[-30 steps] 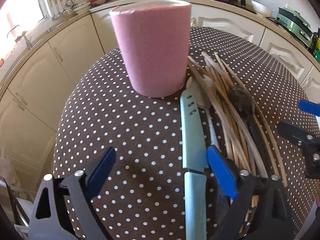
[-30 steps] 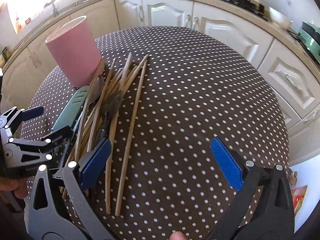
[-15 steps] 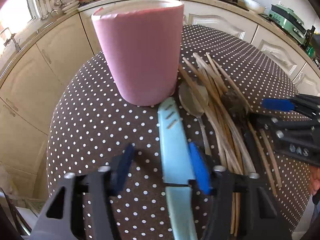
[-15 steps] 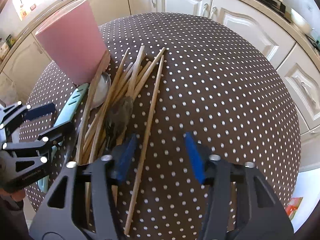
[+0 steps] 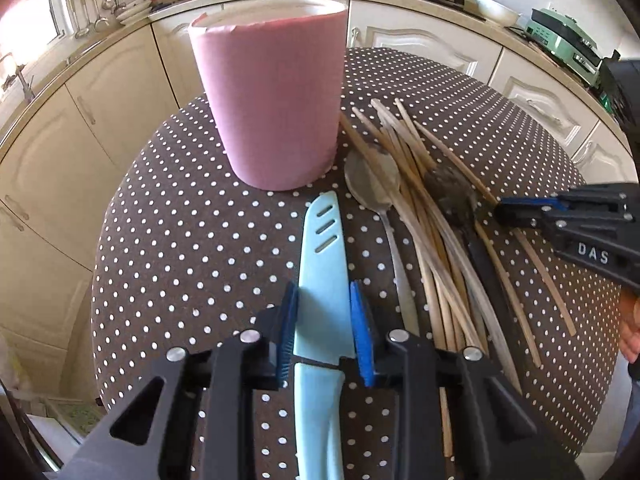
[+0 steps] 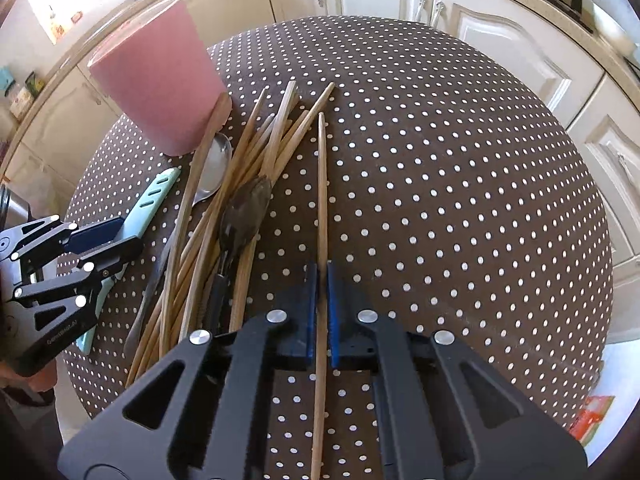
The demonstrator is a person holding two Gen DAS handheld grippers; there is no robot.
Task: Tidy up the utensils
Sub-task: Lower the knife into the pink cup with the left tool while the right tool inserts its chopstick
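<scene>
Currently the left gripper [image 5: 324,320] is closing its jaws on the pale blue sheathed knife [image 5: 322,264], which lies flat on the brown polka-dot tablecloth [image 5: 192,240] just in front of the upright pink cup [image 5: 272,96]. Right gripper [image 6: 322,312]: clenched on a single wooden chopstick [image 6: 321,184], just right of the heap of wooden chopsticks [image 6: 224,220], metal spoon [image 6: 214,168] and dark spoon [image 6: 244,212].

Both grippers went from wide open to squeezing in, the left gripper [image 5: 324,328] still closing its jaws around the light blue knife [image 5: 323,280] while the right gripper [image 6: 322,312] is now pinching a single wooden chopstick [image 6: 322,200].
</scene>
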